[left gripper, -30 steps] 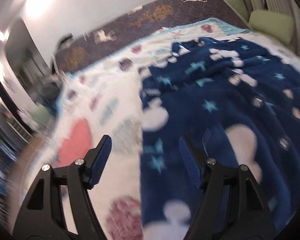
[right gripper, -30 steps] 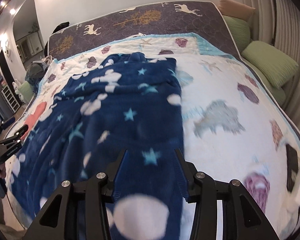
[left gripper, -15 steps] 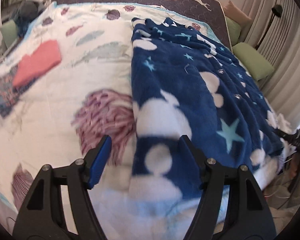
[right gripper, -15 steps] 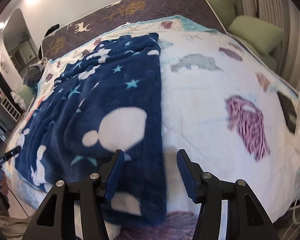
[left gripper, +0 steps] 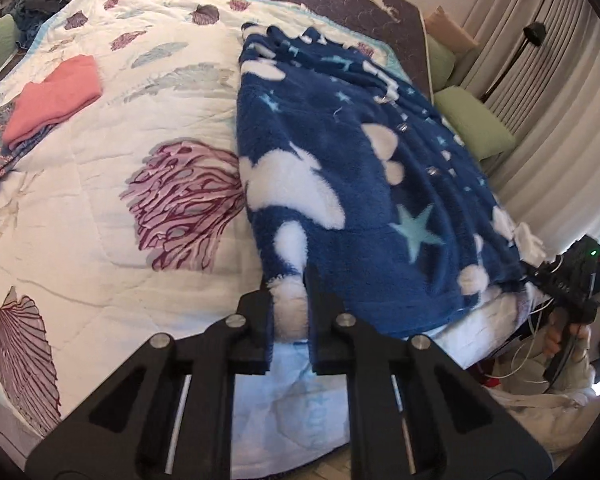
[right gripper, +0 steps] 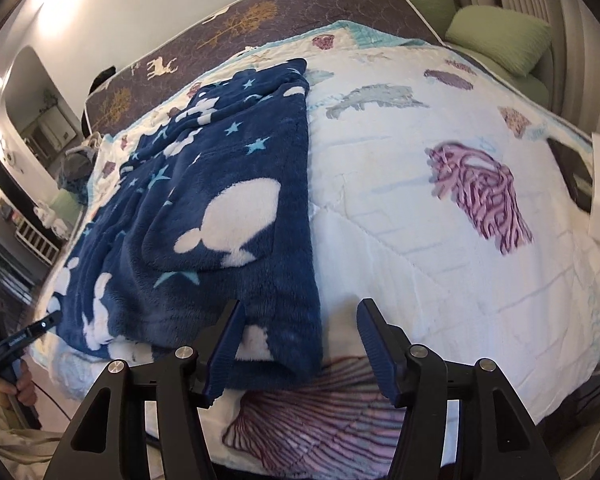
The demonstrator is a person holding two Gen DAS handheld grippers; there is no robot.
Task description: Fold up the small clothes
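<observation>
Left gripper (left gripper: 290, 312) fingertips are buried in fleece; its jaws have just closed, pinching the near hem of the blue star-and-cloud garment (left gripper: 352, 184) at 6 o'clock in its view. The garment's far end, at 12 o'clock, is bunched and hard to read. It lies lengthwise on the white quilt (left gripper: 100, 240).

Right gripper (right gripper: 300, 340): jaws have just been opening and stand apart, gripping nothing. The garment's near corner (right gripper: 284, 344) lies between the fingers, beside the left one; contact cannot be told.
</observation>
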